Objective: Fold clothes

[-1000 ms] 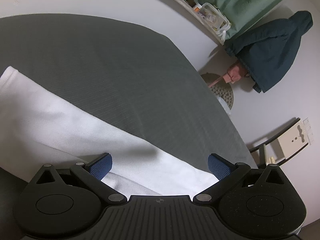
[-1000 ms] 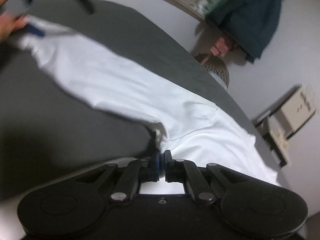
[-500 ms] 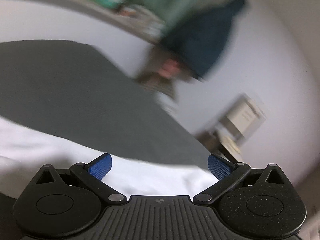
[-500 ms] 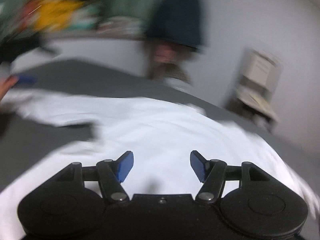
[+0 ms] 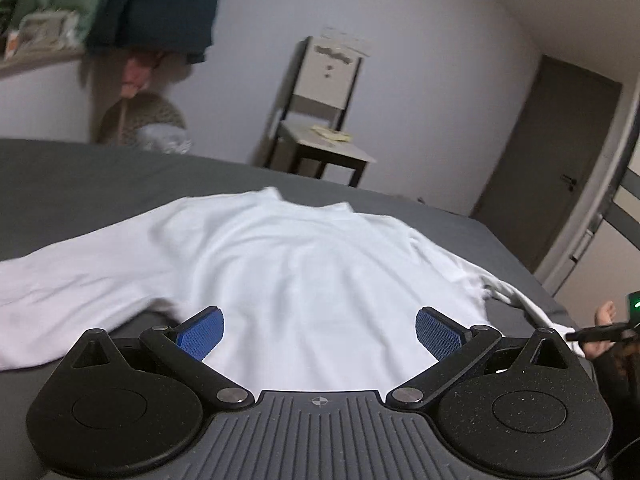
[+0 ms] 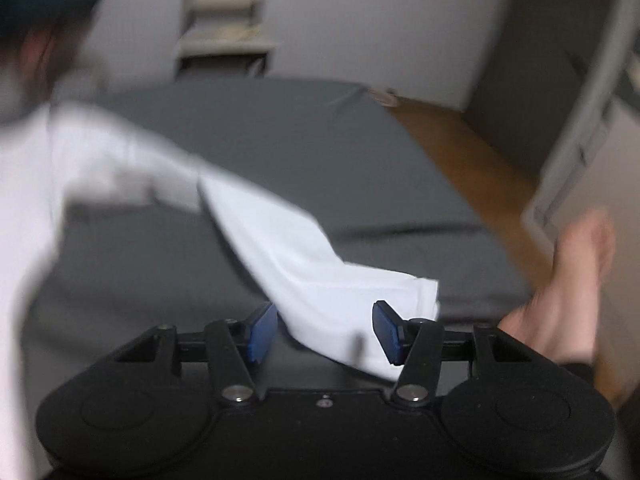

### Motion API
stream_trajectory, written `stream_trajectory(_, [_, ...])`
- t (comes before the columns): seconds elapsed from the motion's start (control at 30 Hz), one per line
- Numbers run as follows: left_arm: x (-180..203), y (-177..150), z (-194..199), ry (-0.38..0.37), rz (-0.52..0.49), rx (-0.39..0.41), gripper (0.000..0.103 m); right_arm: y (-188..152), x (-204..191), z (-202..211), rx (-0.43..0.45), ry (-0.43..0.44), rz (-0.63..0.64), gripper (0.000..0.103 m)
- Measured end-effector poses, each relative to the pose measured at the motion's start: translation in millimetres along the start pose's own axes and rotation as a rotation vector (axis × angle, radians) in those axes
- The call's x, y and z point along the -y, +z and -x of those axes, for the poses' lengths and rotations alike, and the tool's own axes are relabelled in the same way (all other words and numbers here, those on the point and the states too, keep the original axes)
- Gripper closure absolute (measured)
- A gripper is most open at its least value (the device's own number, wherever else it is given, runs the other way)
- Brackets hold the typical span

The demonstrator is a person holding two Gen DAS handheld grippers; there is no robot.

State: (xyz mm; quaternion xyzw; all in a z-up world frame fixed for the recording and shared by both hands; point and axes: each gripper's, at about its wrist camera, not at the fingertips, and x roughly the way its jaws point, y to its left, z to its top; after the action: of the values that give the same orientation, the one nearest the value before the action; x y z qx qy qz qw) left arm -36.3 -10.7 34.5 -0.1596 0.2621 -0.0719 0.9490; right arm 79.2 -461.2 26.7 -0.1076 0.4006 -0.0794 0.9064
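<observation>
A white long-sleeved top (image 5: 304,272) lies spread flat on the dark grey bed (image 5: 80,176), collar at the far side, sleeves out to each side. My left gripper (image 5: 320,334) is open and empty, over the hem of the top's body. In the blurred right wrist view the top's right sleeve (image 6: 312,264) runs toward me, its cuff between the blue pads. My right gripper (image 6: 324,332) is open around the cuff, not closed on it.
A chair (image 5: 324,120) stands beyond the bed against the wall. Dark and green clothes (image 5: 152,4) hang at the upper left above a basket (image 5: 148,124). A door (image 5: 548,160) is at the right. A bare foot (image 6: 560,292) and wooden floor (image 6: 472,160) lie right of the bed.
Both grippers have swung to the right. The right gripper was shut on the cloth a second ago and is now open at the sleeve cuff. The left now faces the top's body.
</observation>
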Motion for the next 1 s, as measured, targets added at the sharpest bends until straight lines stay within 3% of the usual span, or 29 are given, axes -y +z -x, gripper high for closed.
stream_trajectory(0.13, [24, -5, -4, -0.045, 0.078, -0.013, 0.0, -11, -25, -22, 0.049, -0.088, 0.231, 0.052])
stream_trajectory(0.17, [30, -6, -6, -0.056, 0.097, -0.016, 0.0, -11, -28, -27, 0.054, -0.096, 0.244, 0.065])
stream_trajectory(0.2, [31, -11, -6, -0.068, 0.123, -0.026, 0.0, -8, -26, -34, 0.03, -0.072, 0.228, 0.094])
stream_trajectory(0.27, [33, -20, -12, -0.068, 0.167, -0.054, 0.0, 0, -12, -37, 0.04, -0.07, 0.19, 0.099])
stream_trajectory(0.47, [35, -44, -25, -0.048, 0.12, -0.122, 0.0, 56, 50, -33, 0.144, -0.111, -0.018, 0.099])
stream_trajectory(0.6, [41, -49, -34, -0.045, 0.08, -0.155, 0.0, 96, 80, -57, 0.133, -0.114, -0.12, 0.099])
stream_trajectory(0.73, [48, -53, -44, -0.046, 0.04, -0.19, 0.0, 112, 92, -99, 0.07, -0.106, -0.158, 0.099])
stream_trajectory(0.87, [53, -58, -52, -0.044, -0.005, -0.221, 0.0, 111, 94, -139, -0.059, -0.115, -0.182, 0.098])
stream_trajectory(0.93, [53, -59, -54, -0.032, -0.025, -0.231, 0.0, 110, 104, -146, -0.089, -0.114, -0.247, 0.086])
stream_trajectory(0.97, [53, -60, -55, -0.03, -0.028, -0.235, 0.0, 109, 110, -147, -0.093, -0.114, -0.276, 0.066])
stream_trajectory(1.0, [53, -60, -55, -0.03, -0.029, -0.235, 0.0, 107, 119, -141, -0.059, -0.117, -0.293, 0.054])
